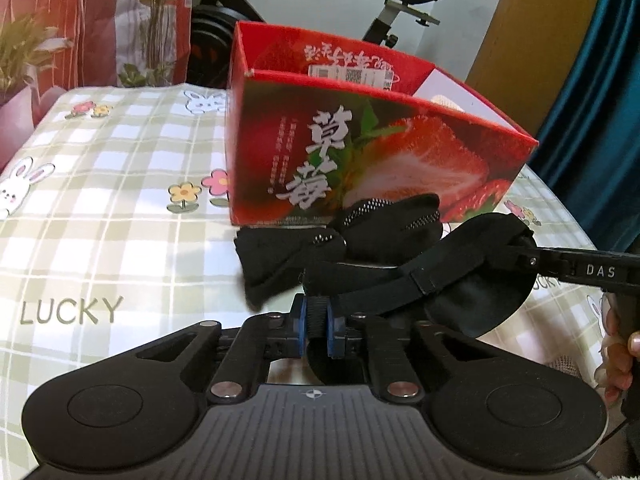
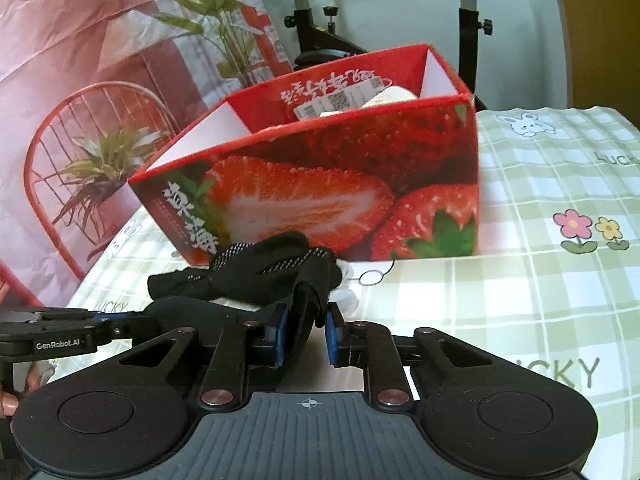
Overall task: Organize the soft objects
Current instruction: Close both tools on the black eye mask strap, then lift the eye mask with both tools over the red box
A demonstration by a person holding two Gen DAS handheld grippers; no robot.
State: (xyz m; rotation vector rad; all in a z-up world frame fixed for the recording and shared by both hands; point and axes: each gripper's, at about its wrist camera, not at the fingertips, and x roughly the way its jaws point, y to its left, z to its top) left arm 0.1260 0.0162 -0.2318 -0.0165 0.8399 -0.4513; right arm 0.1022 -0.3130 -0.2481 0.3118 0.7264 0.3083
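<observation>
Black eye mask [image 1: 472, 280], elastic strap, claw-pinched ends

The box [image 1: 360, 148] looks like shiny, smooth printed card. The eye mask [image 1: 472, 276] and the sock [image 1: 288, 256] are soft, matt black cloth. The cover [image 1: 100, 200] on the tabletop is smooth checked cloth.

Behind the tabletop [image 1: 120, 168] in its green checked bunny cloth we see an exercise bike [image 2: 316, 12] against a pale wall, a red printed hanging [image 2: 80, 60], and a teal curtain [image 1: 600, 100].
</observation>
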